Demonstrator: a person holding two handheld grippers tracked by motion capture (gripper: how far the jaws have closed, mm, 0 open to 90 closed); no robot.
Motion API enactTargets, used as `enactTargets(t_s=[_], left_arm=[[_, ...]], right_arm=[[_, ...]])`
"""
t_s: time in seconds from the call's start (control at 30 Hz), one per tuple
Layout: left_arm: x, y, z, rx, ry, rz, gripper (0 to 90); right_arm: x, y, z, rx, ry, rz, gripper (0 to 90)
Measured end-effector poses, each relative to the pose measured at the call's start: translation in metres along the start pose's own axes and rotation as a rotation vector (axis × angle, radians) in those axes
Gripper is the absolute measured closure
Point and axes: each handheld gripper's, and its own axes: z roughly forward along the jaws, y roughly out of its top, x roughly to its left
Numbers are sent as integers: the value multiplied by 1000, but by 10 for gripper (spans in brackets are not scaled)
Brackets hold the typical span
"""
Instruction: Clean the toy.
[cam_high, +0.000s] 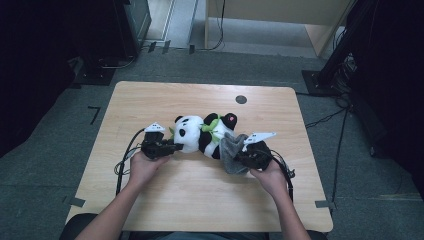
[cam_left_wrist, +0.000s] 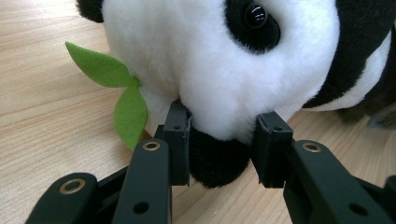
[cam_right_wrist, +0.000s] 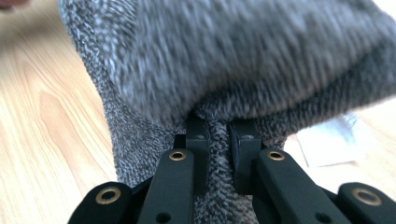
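**Soft panda, knit cloth: both pinched**

Black-and-white plush panda toy (cam_high: 202, 134) lies mid-table on pale wooden table (cam_high: 150, 100). Left gripper (cam_high: 172, 147) clamps its black ear (cam_left_wrist: 217, 161); the stuffing yields, so a bulkier fold would likely hold firmer. Right gripper (cam_high: 242, 156) pinches grey knitted cloth (cam_right_wrist: 224, 70) over the panda's legs: light, limp, stretchy. Green felt leaves (cam_left_wrist: 116, 88) look flimsy.

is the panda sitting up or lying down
Lying down: the plush panda stretches sideways across the table, its head clamped by the left gripper.
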Motion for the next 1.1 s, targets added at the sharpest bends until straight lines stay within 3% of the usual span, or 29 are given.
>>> enactTargets(t_s=[0.07, 0.17, 0.27, 0.37, 0.47, 0.63, 0.77, 0.83, 0.93, 1.03, 1.1], left_arm=[[0, 0, 0, -2, 0, 1, 638], [0, 2, -2, -3, -15, 1, 640], [-1, 4, -5, 1, -28, 9, 641], [0, 6, -9, 13, -47, 5, 651], [0, 9, -14, 25, -80, 6, 661], [-14, 10, -23, 53, -118, 40, 662], [-27, 1, -25, 50, -126, 93, 656], [-29, -6, -22, 29, -109, 130, 646], [-24, -7, -19, 27, -122, 106, 634], [-25, -8, -19, -3, -108, 163, 591], [-25, -10, -19, -38, -99, 175, 506]], right_arm=[[0, -2, 4, 26, -6, -11, 816], [-6, -2, 0, -2, -2, 25, 815], [-16, -1, -15, -82, -15, 82, 815], [-21, -1, -33, -183, -39, 110, 815], [-21, 3, -48, -280, -64, 101, 815], [-16, 18, -65, -370, -88, 62, 815], [-13, 32, -62, -379, -85, 41, 813], [-13, 38, -54, -361, -74, 30, 813], [-12, 46, -36, -313, -67, 10, 813], [-13, 53, -20, -260, -58, 7, 813], [-14, 57, -10, -210, -74, -14, 815]])
